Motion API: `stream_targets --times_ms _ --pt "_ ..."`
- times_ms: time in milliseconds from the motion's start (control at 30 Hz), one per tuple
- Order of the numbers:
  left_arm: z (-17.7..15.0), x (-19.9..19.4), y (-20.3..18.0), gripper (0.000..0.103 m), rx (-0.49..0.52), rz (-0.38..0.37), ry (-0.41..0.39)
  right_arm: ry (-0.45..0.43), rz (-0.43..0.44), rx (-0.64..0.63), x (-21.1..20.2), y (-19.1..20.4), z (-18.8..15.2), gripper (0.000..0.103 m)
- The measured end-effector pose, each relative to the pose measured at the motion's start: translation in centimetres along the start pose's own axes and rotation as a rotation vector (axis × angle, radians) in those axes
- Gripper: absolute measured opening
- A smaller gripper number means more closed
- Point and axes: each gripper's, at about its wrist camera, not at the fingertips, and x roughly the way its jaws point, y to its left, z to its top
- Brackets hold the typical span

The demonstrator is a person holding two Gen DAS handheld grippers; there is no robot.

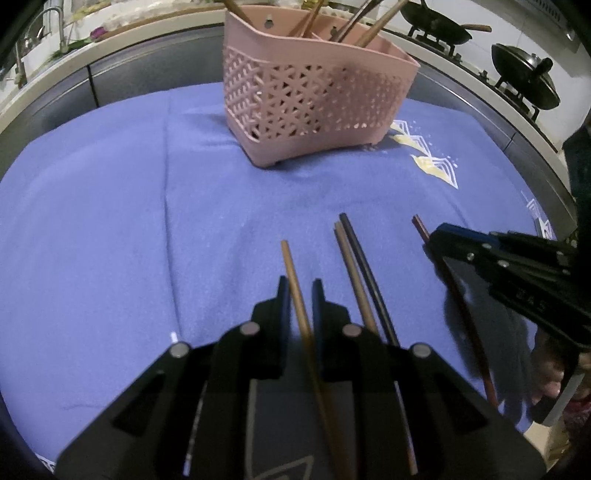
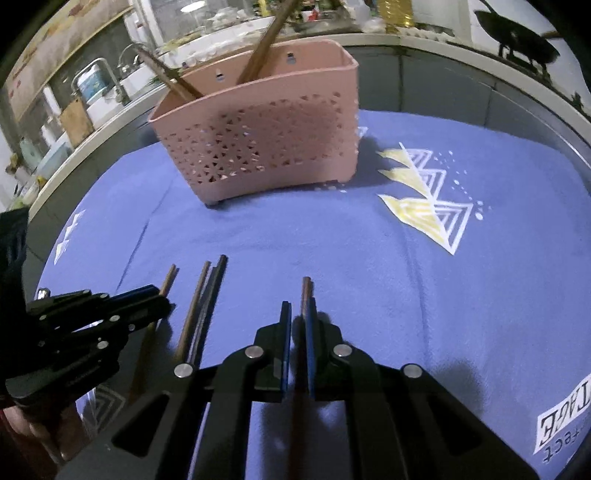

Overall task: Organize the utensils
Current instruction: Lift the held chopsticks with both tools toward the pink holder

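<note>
A pink perforated utensil basket [image 1: 314, 99] [image 2: 258, 147] stands at the far side of the blue cloth [image 1: 110, 184] with several chopsticks and utensils upright in it. My left gripper [image 1: 300, 291] [image 2: 166, 301] is shut on a light brown chopstick [image 1: 291, 266] [image 2: 168, 277] that runs lengthwise between its fingers. My right gripper [image 2: 298, 314] [image 1: 430, 240] is shut on a reddish-brown chopstick [image 2: 306, 288] [image 1: 419, 223]. Between the two grippers a brown chopstick [image 1: 351, 273] [image 2: 195, 302] and a black chopstick [image 1: 364, 266] [image 2: 216, 288] lie side by side on the cloth.
The cloth [image 2: 369, 258] carries a white and yellow triangle print [image 2: 424, 199] to the basket's right. Behind it runs a counter with a wok [image 1: 439, 26] and a lidded pan [image 1: 524, 74] on a stove at the right, and a tap [image 1: 48, 22] at the left.
</note>
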Motion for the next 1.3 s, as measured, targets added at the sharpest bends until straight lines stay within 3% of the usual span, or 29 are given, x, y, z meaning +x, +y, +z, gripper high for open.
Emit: stream_targets --times_ms 200,433,833,967,1033,1067,1100,1167,1233,1300 --pt "-0.1 0.0 -0.3 0.012 0.016 0.009 -0.009 0.016 -0.015 -0.008 0.7 0.2 0.1 0.011" --pt "-0.2 -0.1 -0.1 0.012 0.011 -0.007 -0.010 -0.001 -0.002 -0.021 0.7 0.8 0.1 0.032" --pt "-0.3 -0.1 -0.3 0.012 0.019 0.000 -0.014 -0.023 -0.061 -0.047 0.7 1.1 -0.4 0.033" --pt "-0.2 -0.1 -0.9 0.026 0.025 -0.017 -0.014 -0.028 -0.066 -0.090 1.2 1.7 -0.3 0.033" --pt "-0.3 0.0 -1.4 0.031 0.044 0.000 -0.019 -0.029 -0.065 -0.114 1.5 2.3 -0.2 0.024" --pt "-0.4 0.1 -1.6 0.031 0.057 0.016 -0.024 -0.027 -0.054 -0.123 1.6 2.5 -0.2 0.009" --pt "-0.5 0.2 -1.9 0.031 0.076 0.033 -0.033 -0.019 -0.034 -0.129 1.6 2.7 -0.4 0.006" --pt "-0.5 0.2 -2.1 0.028 0.099 0.052 -0.044 -0.014 -0.025 -0.126 1.6 2.8 -0.4 0.005" --pt "-0.5 0.2 -1.9 0.011 0.106 0.091 -0.049 0.001 0.016 -0.103 1.4 2.7 -0.4 0.005" --pt "-0.4 0.1 -1.3 0.007 0.081 0.060 -0.039 -0.007 0.049 -0.082 0.9 2.4 -0.4 0.005"
